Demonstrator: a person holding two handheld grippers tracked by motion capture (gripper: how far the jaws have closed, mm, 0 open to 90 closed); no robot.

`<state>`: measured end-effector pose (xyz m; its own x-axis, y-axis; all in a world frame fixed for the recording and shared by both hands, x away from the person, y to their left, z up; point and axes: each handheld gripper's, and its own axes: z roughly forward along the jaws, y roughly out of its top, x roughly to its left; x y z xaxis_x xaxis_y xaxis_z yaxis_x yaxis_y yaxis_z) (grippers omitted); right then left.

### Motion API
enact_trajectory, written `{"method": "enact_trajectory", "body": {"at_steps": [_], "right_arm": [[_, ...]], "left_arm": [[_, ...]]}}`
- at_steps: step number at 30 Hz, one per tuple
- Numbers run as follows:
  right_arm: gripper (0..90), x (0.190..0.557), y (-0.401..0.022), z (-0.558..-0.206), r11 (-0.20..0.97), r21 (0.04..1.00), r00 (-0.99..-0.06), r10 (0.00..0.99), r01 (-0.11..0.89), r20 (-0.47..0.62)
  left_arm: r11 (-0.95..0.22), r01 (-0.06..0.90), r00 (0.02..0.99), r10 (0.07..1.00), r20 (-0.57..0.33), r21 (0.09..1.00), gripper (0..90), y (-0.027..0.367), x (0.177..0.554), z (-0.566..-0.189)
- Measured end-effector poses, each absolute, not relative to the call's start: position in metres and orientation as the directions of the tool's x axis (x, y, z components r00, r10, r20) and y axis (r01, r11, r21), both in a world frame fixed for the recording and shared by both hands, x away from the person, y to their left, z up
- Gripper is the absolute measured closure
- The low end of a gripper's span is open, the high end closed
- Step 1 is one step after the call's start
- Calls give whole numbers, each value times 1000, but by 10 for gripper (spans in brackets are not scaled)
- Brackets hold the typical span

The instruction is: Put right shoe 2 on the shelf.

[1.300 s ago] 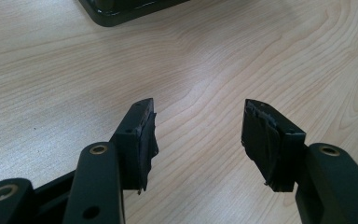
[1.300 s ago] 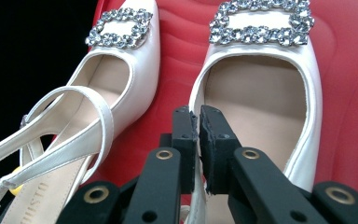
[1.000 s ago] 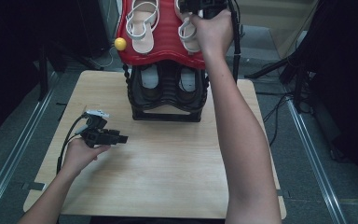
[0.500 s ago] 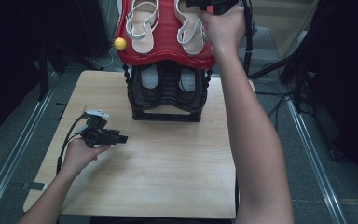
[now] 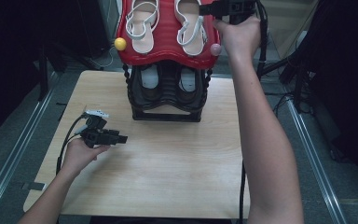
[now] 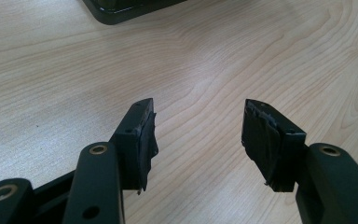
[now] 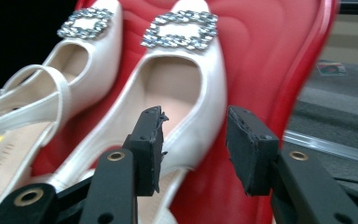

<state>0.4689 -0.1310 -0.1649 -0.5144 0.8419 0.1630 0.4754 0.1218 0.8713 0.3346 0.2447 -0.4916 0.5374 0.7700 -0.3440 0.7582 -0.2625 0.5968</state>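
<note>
1. We judge the work in hand to be setting white shoes out on the red top shelf (image 5: pixel 168 51) of the shoe rack (image 5: pixel 165 100) at the far edge of the worktop (image 5: pixel 168 177). Both shoes lie there side by side, toes pointing away from us, so the placing looks done and the release is the step in hand.
2. Our right gripper (image 7: pixel 193 149) is up at the rack, beside the right-hand shoe (image 7: pixel 186 93). Its jaws have just been opening and stand well apart. The left of its fingers (image 7: pixel 150 140) is over the shoe's inner side and the other over the red shelf, with the shoe's edge between them. The pads do not press on it, so nothing is held.
3. In the high view this gripper (image 5: pixel 216 8) is at the shelf's far right corner, just beside that shoe (image 5: pixel 189 23); the other shoe (image 5: pixel 142 25) lies to its left.
4. Our left gripper (image 6: pixel 198 135) rests low over bare worktop, near the rack's black base, jaws wide and empty; the high view (image 5: pixel 121 138) shows the same.
5. Next, in our judgement, the right gripper should draw straight back off the shelf without catching the strap or nudging the shoe askew.
</note>
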Motion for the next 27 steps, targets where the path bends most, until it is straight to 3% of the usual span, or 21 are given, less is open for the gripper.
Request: {"method": "enact_trajectory", "body": {"at_steps": [12, 27], "right_arm": [[578, 461, -160, -178, 104, 873, -494, 853, 476, 168], [435, 457, -184, -206, 77, 864, -446, 877, 498, 180]], "left_arm": [[-263, 759, 537, 770, -344, 595, 448, 245, 335, -492], [-262, 761, 534, 773, -343, 593, 448, 246, 335, -493]]}}
